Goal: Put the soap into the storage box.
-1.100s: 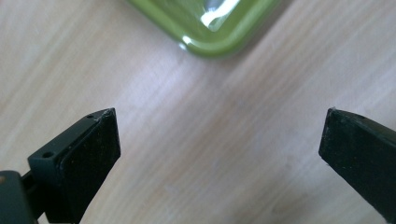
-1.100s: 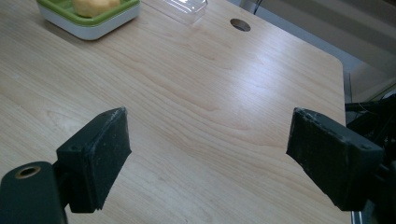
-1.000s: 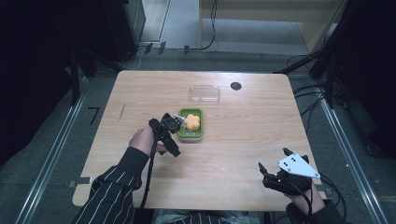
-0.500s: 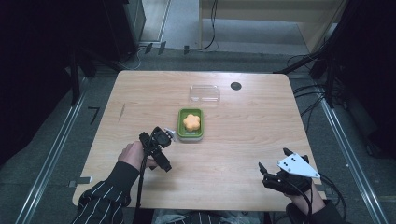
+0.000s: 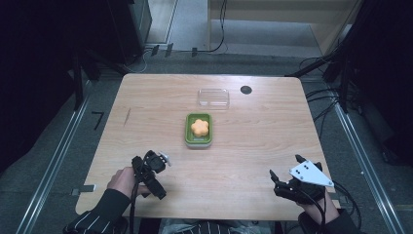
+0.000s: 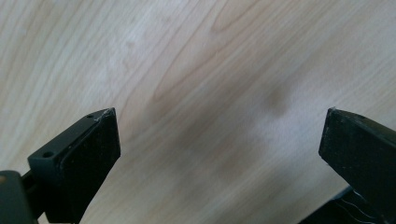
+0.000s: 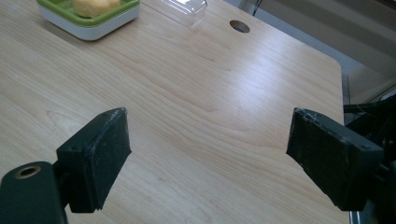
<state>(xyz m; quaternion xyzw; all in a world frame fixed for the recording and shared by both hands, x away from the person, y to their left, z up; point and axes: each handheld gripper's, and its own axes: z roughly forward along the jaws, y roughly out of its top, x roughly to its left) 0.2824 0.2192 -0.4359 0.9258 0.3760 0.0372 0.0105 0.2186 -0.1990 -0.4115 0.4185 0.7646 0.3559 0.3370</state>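
From the high view, the left gripper (image 5: 148, 170) and the right gripper (image 5: 292, 180) are resting near the table's (image 5: 243, 146) front edge, well apart from the green tray (image 5: 198, 139) holding the orange flower-shaped piece (image 5: 199, 127). In the left gripper view the jaws are standing wide over bare wood. In the right gripper view the jaws are also standing wide and empty, with the tray lying far ahead.

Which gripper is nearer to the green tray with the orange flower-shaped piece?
Left. The left gripper is near and left of the green tray; the right gripper sits farther off at the near right.

A lab-like recording space: a pale wooden surface (image 5: 253, 146) stands alone on grey flooring, flanked along both side edges by metal floor rails (image 5: 53, 161), with black cables (image 5: 321, 105) trailing off its far right corner into dark surroundings.
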